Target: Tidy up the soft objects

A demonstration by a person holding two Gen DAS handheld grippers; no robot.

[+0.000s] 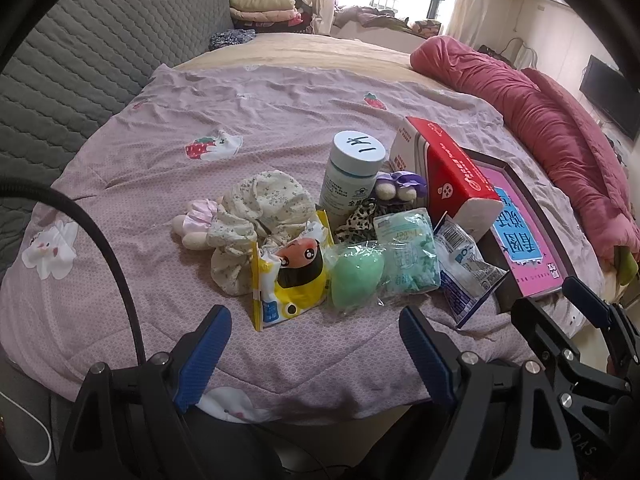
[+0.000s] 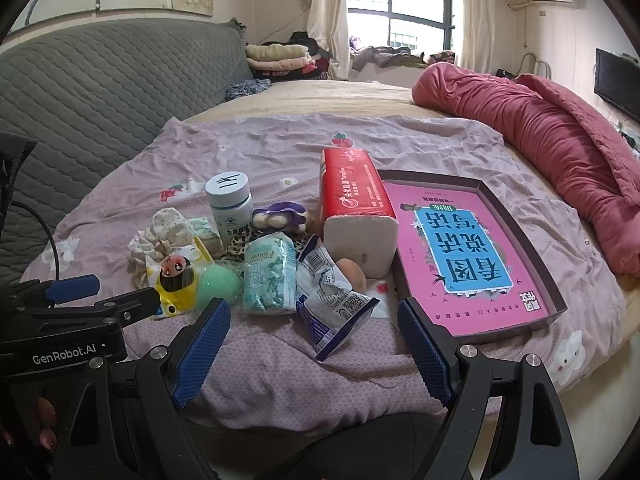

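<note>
On pink quilt [image 2: 280, 360], one bottle [image 2: 230, 208], one tray [image 2: 556, 276] (book inside), two tissue packs [image 2: 270, 276].

Leopard-print cloth [image 1: 356, 220] mostly buried — bottle [image 1: 350, 178] label partly hidden.

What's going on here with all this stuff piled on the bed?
A person holds a pair of tongs in each hand, and both the left tongs and the right tongs hang open and empty over the near edge of the mauve quilt. Nothing has been picked up. Ahead lies a heap: a floral cloth doll, a green sponge in clear wrap, a white bottle and a red tissue pack. A shallow box with a pink book sits to the right.
</note>
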